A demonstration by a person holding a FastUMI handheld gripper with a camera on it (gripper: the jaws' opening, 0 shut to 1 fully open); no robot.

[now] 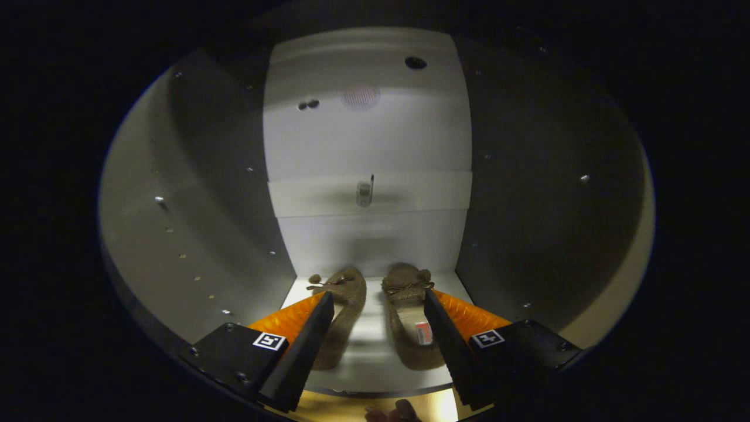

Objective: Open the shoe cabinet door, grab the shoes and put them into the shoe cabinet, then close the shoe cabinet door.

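Note:
I look into the open shoe cabinet (pixel 369 146), a white box with shadowed side walls. A pair of brown flat shoes with small bows lies on its white floor, toes toward the back wall: the left shoe (pixel 343 310) and the right shoe (pixel 410 328), side by side with a gap between them. My gripper (pixel 378 302) is open, its fingers spread wide, one over the outer edge of each shoe. Both shoes rest between the fingers and nothing is pinched.
The back wall carries a horizontal rail with a small metal fitting (pixel 364 192), two screw heads (pixel 308 105) and a dark hole (pixel 415 62). Rows of shelf-pin holes dot the left side wall (pixel 193 234). Below the cabinet's front edge shows a yellowish floor (pixel 351 407).

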